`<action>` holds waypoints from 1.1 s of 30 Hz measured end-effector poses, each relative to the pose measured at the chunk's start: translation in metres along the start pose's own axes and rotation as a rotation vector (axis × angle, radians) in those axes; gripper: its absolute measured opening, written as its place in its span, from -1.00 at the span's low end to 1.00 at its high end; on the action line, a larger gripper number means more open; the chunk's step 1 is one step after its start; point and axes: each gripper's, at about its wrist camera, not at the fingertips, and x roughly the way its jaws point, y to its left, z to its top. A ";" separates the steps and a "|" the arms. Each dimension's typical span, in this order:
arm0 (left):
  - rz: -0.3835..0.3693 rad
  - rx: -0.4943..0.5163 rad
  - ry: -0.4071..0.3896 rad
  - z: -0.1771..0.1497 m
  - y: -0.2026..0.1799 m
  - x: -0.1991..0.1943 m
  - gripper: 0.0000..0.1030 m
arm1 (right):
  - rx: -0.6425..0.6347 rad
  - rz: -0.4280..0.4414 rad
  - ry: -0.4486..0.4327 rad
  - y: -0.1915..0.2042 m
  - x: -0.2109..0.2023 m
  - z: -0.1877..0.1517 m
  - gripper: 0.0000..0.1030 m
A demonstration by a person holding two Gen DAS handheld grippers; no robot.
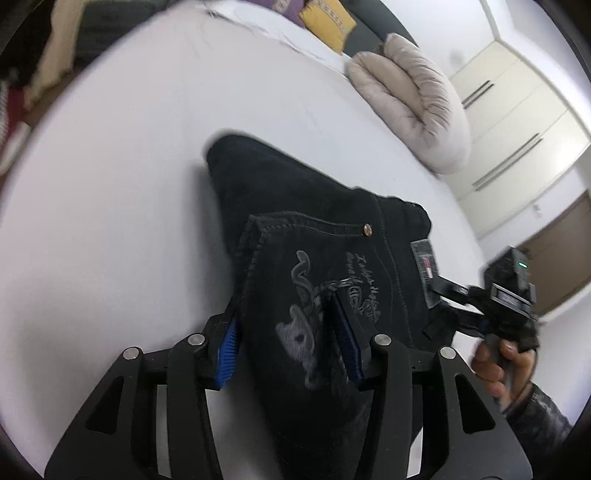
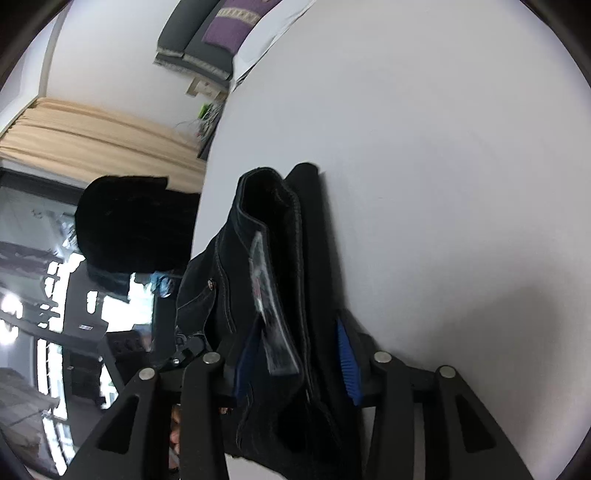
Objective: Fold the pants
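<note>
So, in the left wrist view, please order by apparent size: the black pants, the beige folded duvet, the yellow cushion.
1. Black pants, though nearness to the camera enlarges them.
2. Beige folded duvet.
3. Yellow cushion, partly cut off and farthest away.

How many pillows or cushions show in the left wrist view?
3: a beige pillow on the white bed at right, a yellow cushion and a purple cushion at the far top edge. Others may be hidden out of frame.
</note>
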 end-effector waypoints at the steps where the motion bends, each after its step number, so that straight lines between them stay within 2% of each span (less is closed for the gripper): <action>1: 0.040 0.015 -0.041 -0.003 -0.007 -0.017 -0.03 | -0.012 -0.045 -0.024 0.003 -0.010 -0.006 0.02; 2: 0.079 0.042 -0.083 -0.007 -0.024 -0.035 0.05 | -0.047 -0.115 -0.068 0.011 -0.027 -0.016 0.15; 4: 0.192 0.132 -0.189 -0.017 -0.051 -0.074 0.40 | -0.117 -0.179 -0.138 0.029 -0.052 -0.035 0.17; 5: 0.263 0.188 -0.261 -0.029 -0.071 -0.099 0.49 | -0.171 -0.226 -0.187 0.045 -0.068 -0.047 0.18; 7: 0.404 0.268 -0.388 -0.044 -0.115 -0.136 0.94 | -0.286 -0.292 -0.293 0.076 -0.099 -0.069 0.19; 8: 0.453 0.291 -0.435 -0.049 -0.136 -0.145 0.99 | -0.341 -0.313 -0.366 0.095 -0.119 -0.082 0.30; 9: 0.515 0.320 -0.509 -0.058 -0.153 -0.168 0.99 | -0.371 -0.326 -0.425 0.109 -0.133 -0.090 0.51; 10: 0.577 0.353 -0.602 -0.073 -0.174 -0.196 1.00 | -0.401 -0.340 -0.502 0.126 -0.151 -0.100 0.63; 12: 0.628 0.370 -0.706 -0.092 -0.203 -0.226 1.00 | -0.452 -0.351 -0.663 0.164 -0.180 -0.112 1.00; 13: 0.654 0.354 -0.757 -0.105 -0.214 -0.246 1.00 | -0.480 -0.346 -0.764 0.179 -0.204 -0.127 1.00; 15: 0.666 0.311 -0.792 -0.119 -0.230 -0.269 1.00 | -0.513 -0.350 -0.857 0.193 -0.239 -0.146 1.00; 18: 0.605 0.296 -0.776 -0.138 -0.249 -0.296 1.00 | -0.542 -0.368 -0.954 0.220 -0.285 -0.176 1.00; 20: 0.574 0.285 -0.784 -0.150 -0.261 -0.301 1.00 | -0.546 -0.347 -1.017 0.237 -0.297 -0.189 1.00; 23: 0.561 0.281 -0.740 -0.165 -0.269 -0.299 1.00 | -0.546 -0.351 -1.085 0.246 -0.318 -0.219 1.00; 24: 0.567 0.281 -0.693 -0.171 -0.270 -0.291 1.00 | -0.552 -0.357 -1.091 0.248 -0.320 -0.228 1.00; 27: 0.581 0.256 -0.564 -0.190 -0.267 -0.277 1.00 | -0.564 -0.383 -1.054 0.240 -0.314 -0.243 1.00; 30: 0.569 0.226 -0.488 -0.205 -0.264 -0.252 1.00 | -0.549 -0.455 -0.952 0.227 -0.295 -0.246 1.00; 33: 0.565 0.203 -0.401 -0.215 -0.256 -0.220 1.00 | -0.520 -0.491 -0.831 0.216 -0.271 -0.247 1.00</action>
